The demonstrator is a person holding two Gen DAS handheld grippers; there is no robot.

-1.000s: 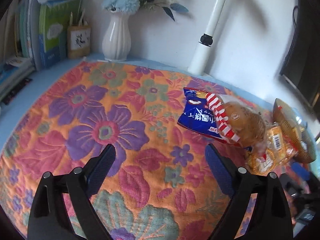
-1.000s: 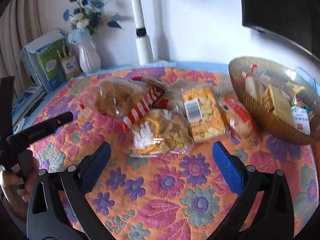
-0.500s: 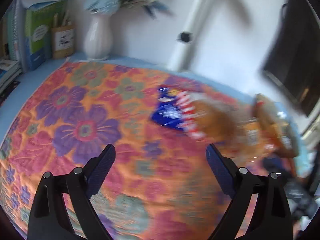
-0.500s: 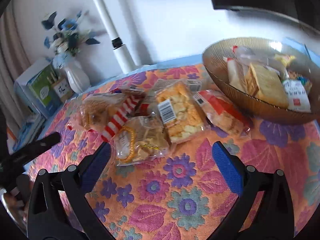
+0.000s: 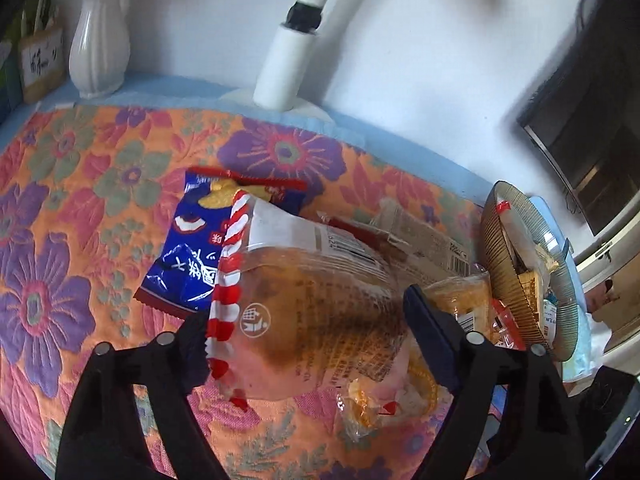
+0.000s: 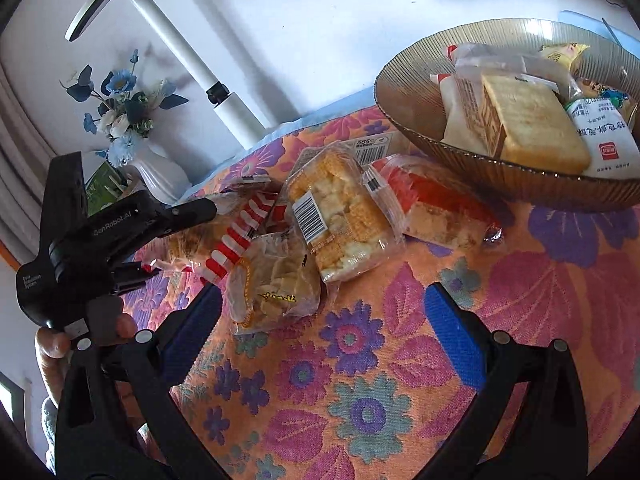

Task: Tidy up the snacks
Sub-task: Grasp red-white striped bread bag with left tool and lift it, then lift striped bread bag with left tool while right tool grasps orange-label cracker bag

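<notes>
My left gripper (image 5: 308, 336) is open, its fingers on either side of a clear bread bag with a red-and-white striped edge (image 5: 312, 312). A blue snack packet (image 5: 188, 264) lies under that bag's far end. My right gripper (image 6: 324, 324) is open and empty above the floral cloth. Ahead of it lie a biscuit bag (image 6: 276, 280), a yellow cake pack (image 6: 340, 220) and a red-topped cake pack (image 6: 436, 204). The brown ribbed glass bowl (image 6: 520, 180) at right holds several wrapped snacks. The left gripper (image 6: 120, 224) shows at the bread bag (image 6: 236, 236) in the right wrist view.
A white vase with blue flowers (image 5: 100, 40) and a white lamp pole (image 5: 296, 40) stand at the back wall. The bowl (image 5: 504, 280) sits at the right edge of the cloth. A dark monitor (image 5: 592, 120) hangs at the right.
My left gripper moved forward and right until its open fingers straddle the bread bag. My right gripper swung right, toward the bowl.
</notes>
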